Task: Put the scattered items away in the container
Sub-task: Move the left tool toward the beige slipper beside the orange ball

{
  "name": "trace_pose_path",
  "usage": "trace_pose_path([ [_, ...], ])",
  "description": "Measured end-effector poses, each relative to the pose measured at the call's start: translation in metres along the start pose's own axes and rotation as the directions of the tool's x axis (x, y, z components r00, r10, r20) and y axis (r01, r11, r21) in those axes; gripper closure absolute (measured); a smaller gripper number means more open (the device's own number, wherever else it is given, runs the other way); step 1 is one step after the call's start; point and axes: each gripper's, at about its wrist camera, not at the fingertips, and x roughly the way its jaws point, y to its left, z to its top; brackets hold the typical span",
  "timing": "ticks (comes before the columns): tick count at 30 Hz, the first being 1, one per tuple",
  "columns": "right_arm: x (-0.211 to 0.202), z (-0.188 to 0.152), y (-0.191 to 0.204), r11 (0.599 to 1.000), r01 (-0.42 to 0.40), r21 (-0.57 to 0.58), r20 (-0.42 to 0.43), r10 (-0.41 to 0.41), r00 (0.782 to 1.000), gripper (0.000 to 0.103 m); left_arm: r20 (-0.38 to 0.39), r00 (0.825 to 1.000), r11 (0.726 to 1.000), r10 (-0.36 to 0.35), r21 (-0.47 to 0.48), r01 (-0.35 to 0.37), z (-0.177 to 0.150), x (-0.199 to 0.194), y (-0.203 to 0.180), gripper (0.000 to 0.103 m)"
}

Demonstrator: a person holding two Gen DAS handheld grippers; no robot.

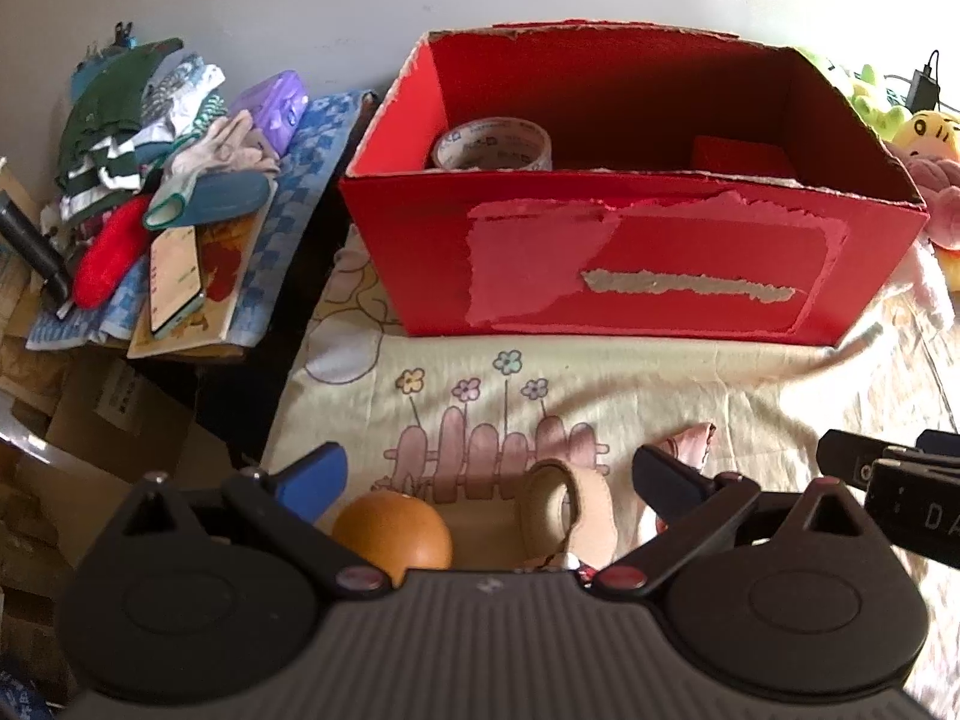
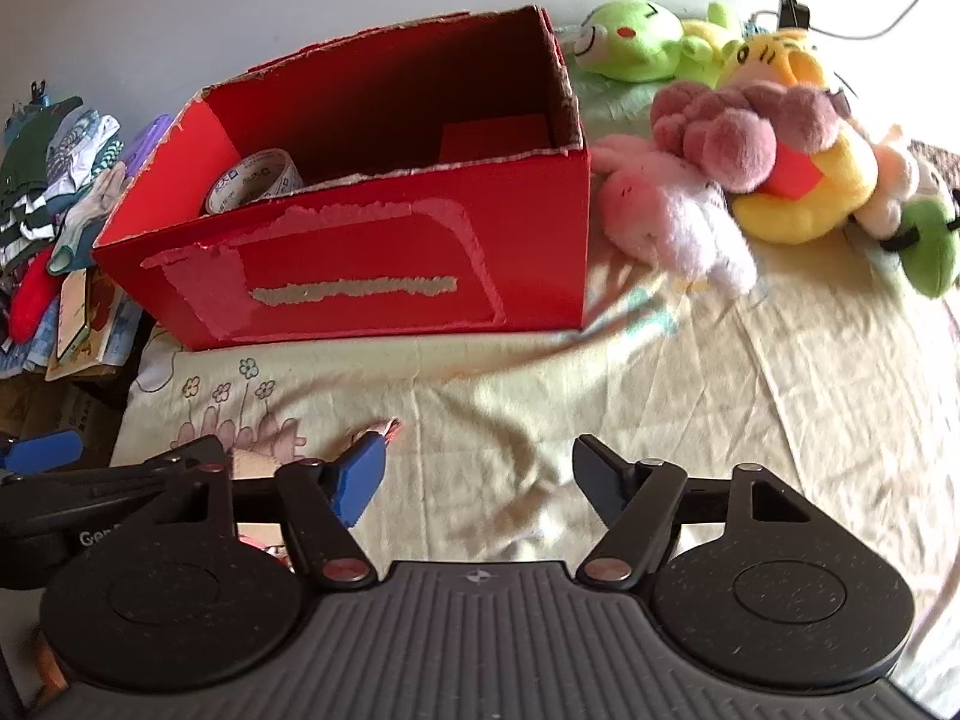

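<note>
Bare wrinkled cream bedsheet (image 2: 660, 396) lies before the torn-rimmed red cardboard box (image 1: 630, 264). Left gripper (image 1: 486, 474) and right gripper (image 2: 474, 480) fingers spread, grasping nothing.

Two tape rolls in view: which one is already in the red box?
The printed clear tape roll, at the red box's left end. The tan roll still lies on the sheet beside the orange ball, between the left claw's fingers.

bed sheet (image 2: 600, 420): red box (image 2: 372, 264), plush toys (image 2: 750, 168), orange ball (image 1: 393, 531).

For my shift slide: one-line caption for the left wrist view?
Open left gripper over orange ball and tape roll, facing red box.
</note>
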Motion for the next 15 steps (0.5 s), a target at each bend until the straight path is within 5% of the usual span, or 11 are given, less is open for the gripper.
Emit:
trace_pose_path([
  [15,0.014,-0.012,0.004,0.995,-0.098,-0.004,-0.078,0.097,0.992,0.042,-0.015,0.987,0.98,-0.158,-0.121,0.155,-0.012,0.005,0.059,0.003],
])
